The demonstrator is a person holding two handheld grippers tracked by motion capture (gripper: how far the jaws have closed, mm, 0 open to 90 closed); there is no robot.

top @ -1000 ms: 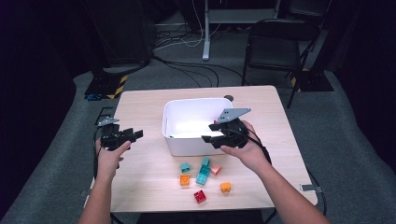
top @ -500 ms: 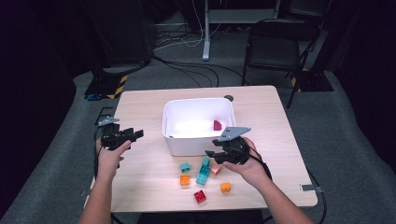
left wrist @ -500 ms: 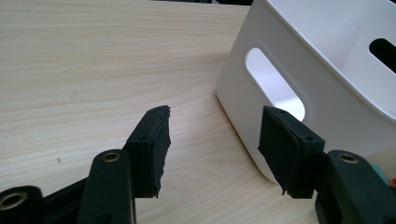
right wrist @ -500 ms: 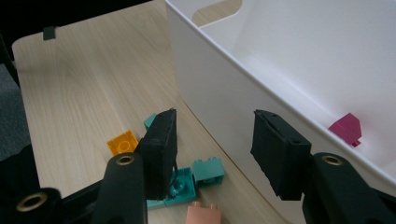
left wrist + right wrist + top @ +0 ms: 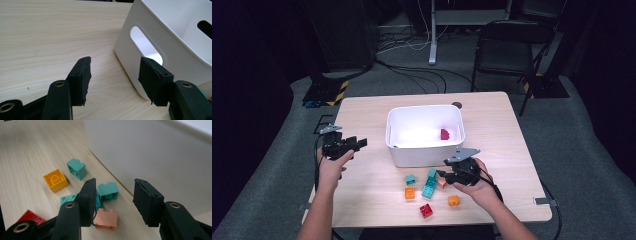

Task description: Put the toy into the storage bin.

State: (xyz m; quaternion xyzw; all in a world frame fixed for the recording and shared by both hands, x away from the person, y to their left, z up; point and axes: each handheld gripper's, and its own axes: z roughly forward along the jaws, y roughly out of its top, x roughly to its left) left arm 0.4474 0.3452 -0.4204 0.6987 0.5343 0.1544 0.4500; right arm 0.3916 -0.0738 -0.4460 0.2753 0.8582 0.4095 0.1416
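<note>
1. high view: left gripper (image 5: 357, 143), matte black jaws apart and empty, hovers over pale wood-grain table (image 5: 367, 120) beside smooth white plastic bin (image 5: 424, 149).
2. studded blocks lie before the bin: orange block (image 5: 410, 192), teal blocks (image 5: 430, 183), salmon block (image 5: 106, 219), red block (image 5: 426, 210); a dark red block (image 5: 445, 134) lies inside the bin.
3. right gripper (image 5: 113, 202) has dropped from the bin's rim to the blocks, jaws just closing, nothing clamped; the salmon block sits just below them.
</note>
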